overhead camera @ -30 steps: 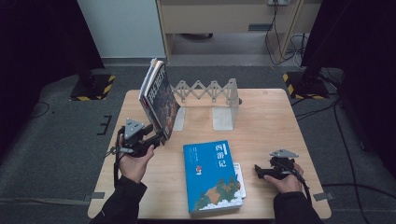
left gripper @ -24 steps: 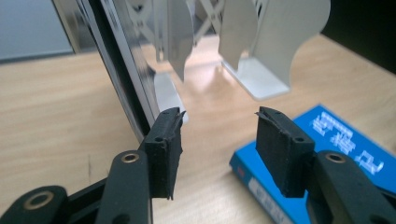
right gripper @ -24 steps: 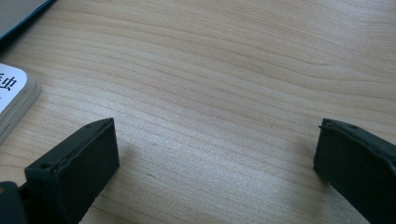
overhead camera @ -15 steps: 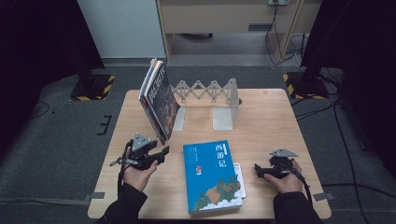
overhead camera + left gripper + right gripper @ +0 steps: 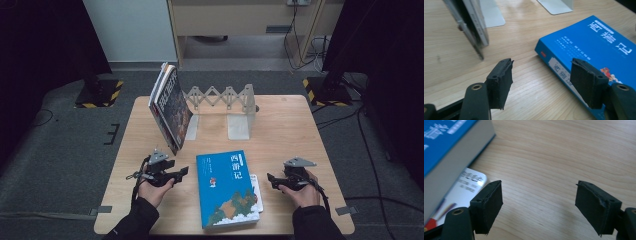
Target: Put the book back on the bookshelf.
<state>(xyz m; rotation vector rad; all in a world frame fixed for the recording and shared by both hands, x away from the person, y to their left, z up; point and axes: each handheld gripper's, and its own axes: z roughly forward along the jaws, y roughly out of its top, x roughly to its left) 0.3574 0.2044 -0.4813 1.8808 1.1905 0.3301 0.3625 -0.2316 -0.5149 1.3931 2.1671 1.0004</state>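
Blue book (image 5: 596, 47) lies just beyond the left gripper (image 5: 541, 80), whose jaws have just been opening, empty; the right gripper (image 5: 539, 205) has been narrowing, still apart, holding nothing.

- The left hand-held gripper (image 5: 184, 171) is black, with a grey three-cornered plate on top and a thin black cable trailing from it.
- The right hand-held gripper (image 5: 270, 179) matches it.
- Each has flat black pads (image 5: 500, 80), worn at the edges, with brass-ringed screw holes.
- Both sleeves (image 5: 132, 220) are dark.
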